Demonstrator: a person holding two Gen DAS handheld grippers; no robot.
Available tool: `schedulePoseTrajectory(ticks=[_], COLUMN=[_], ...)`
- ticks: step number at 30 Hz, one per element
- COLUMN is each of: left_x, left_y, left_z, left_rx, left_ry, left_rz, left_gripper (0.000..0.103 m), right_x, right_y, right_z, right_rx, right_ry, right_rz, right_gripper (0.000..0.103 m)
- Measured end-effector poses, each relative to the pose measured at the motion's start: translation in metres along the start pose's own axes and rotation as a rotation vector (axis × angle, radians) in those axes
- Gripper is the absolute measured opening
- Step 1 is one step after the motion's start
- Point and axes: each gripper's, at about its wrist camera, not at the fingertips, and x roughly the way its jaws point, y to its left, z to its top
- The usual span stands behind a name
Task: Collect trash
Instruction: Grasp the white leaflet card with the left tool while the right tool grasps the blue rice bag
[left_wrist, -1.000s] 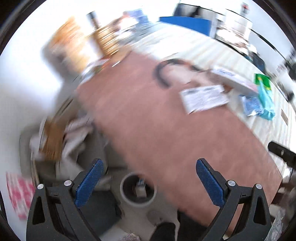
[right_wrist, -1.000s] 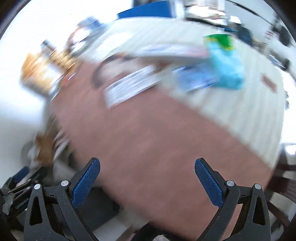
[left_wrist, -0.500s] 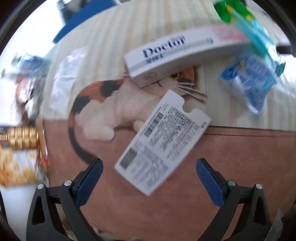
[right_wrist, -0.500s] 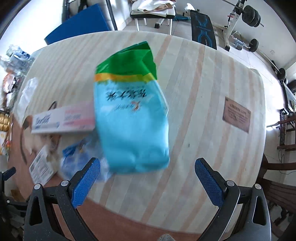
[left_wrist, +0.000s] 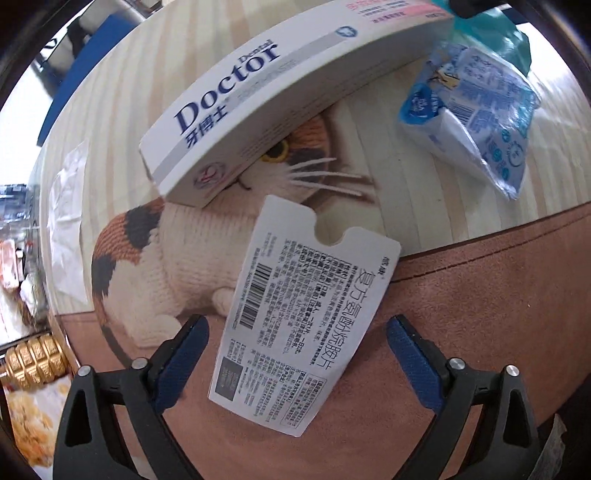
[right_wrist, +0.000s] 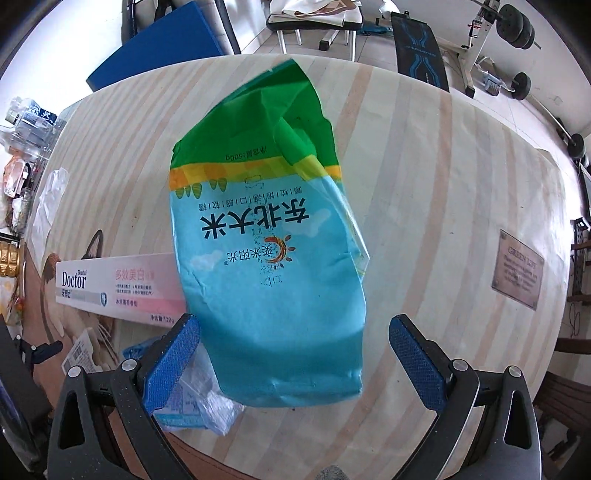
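- While the left gripper points steeply down at the table, its jaws are closing from a wide spread, with the lower part of the white medicine card between the pads; no pad touches it yet. Judged from this line-up, the card is the piece chosen for pickup.
- The card lies flat near the table's brown-bordered edge, across the seam between the brown border and the cat picture.
- The toothpaste box lies just beyond the card and hides part of the cat's head; its far end is cut off at the frame's top.
- The crumpled blue wrapper lies toward the right; its print is too creased to read.
- From the right wrist view, the right gripper is spread wide and points straight down over the blue-green rice bag, the bag's bottom end between the pads, ungripped.
- The bag covers one end of the toothpaste box and part of the blue wrapper, so their overlap cannot be made out.
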Motion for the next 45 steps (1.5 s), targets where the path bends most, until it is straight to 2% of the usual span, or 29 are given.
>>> schedulePoseTrajectory(ticks=[1, 5, 8, 9, 11, 15, 19, 21, 22, 23, 25, 27, 28, 31, 32, 36, 41, 43, 45], left_x=[-0.003, -0.013, -0.020, -0.023, -0.026, -0.029, -0.035, -0.040, -0.044, -0.049, -0.056, -0.058, -0.057, -0.050, -0.050, -0.043, -0.030, -0.030, -0.031], left_y=[-0.002, -0.008, -0.009, -0.008, -0.012, -0.008, -0.007, -0.015, -0.020, -0.025, -0.032, -0.033, -0.034, -0.027, -0.027, -0.028, -0.045, -0.061, -0.060], left_z=[0.000, 0.003, 0.003, 0.002, -0.006, -0.016, -0.030, -0.036, -0.036, -0.034, -0.028, -0.019, -0.013, 0.006, 0.010, 0.032, 0.052, 0.060, 0.065], left_rx=[0.005, -0.001, -0.037, -0.050, -0.094, -0.217, -0.376, -0.396, -0.379, -0.347, -0.272, -0.200, -0.151, -0.061, -0.045, 0.016, 0.109, 0.109, 0.082], left_ry=[-0.004, -0.022, -0.027, -0.032, -0.033, -0.038, -0.056, -0.060, -0.061, -0.066, -0.070, -0.061, -0.053, -0.018, -0.018, 0.015, 0.044, 0.047, 0.049], left_rz=[-0.029, -0.009, -0.035, -0.042, -0.054, -0.098, -0.197, -0.226, -0.218, -0.179, -0.096, -0.030, 0.001, 0.010, -0.006, -0.056, -0.014, -0.028, -0.057], left_gripper=[0.083, 0.063, 0.056, 0.054, 0.051, 0.051, 0.051, 0.051, 0.051, 0.051, 0.051, 0.052, 0.052, 0.053, 0.059, 0.065, 0.092, 0.092, 0.091], right_x=[0.000, 0.006, 0.006, 0.004, 0.000, -0.011, -0.021, -0.022, -0.022, -0.022, -0.020, -0.021, -0.023, -0.023, -0.024, -0.021, -0.021, -0.017, -0.013], right_y=[0.002, 0.003, 0.001, 0.002, 0.003, -0.004, -0.026, -0.040, -0.046, -0.050, -0.056, -0.061, -0.060, -0.056, -0.052, -0.036, -0.027, -0.022, -0.020], right_z=[-0.001, 0.005, 0.006, 0.005, -0.001, -0.008, -0.024, -0.038, -0.044, -0.051, -0.064, -0.071, -0.072, -0.072, -0.069, -0.060, -0.047, -0.041, -0.035], right_rx=[-0.002, -0.008, 0.003, 0.006, 0.010, 0.023, 0.088, 0.134, 0.150, 0.156, 0.158, 0.160, 0.153, 0.144, 0.149, 0.163, 0.176, 0.174, 0.176], right_ry=[0.001, -0.001, -0.022, -0.029, -0.041, -0.061, -0.038, 0.014, 0.037, 0.066, 0.107, 0.103, 0.091, 0.078, 0.077, 0.052, 0.028, 0.022, 0.025], right_rz=[0.002, 0.003, 0.008, 0.012, 0.003, 0.016, 0.078, 0.128, 0.141, 0.150, 0.127, 0.110, 0.102, 0.089, 0.097, 0.117, 0.128, 0.119, 0.103], right_gripper=[0.103, 0.103, 0.101, 0.090, 0.077, 0.061, 0.056, 0.056, 0.056, 0.056, 0.064, 0.094, 0.096, 0.097, 0.099, 0.101, 0.102, 0.102, 0.102])
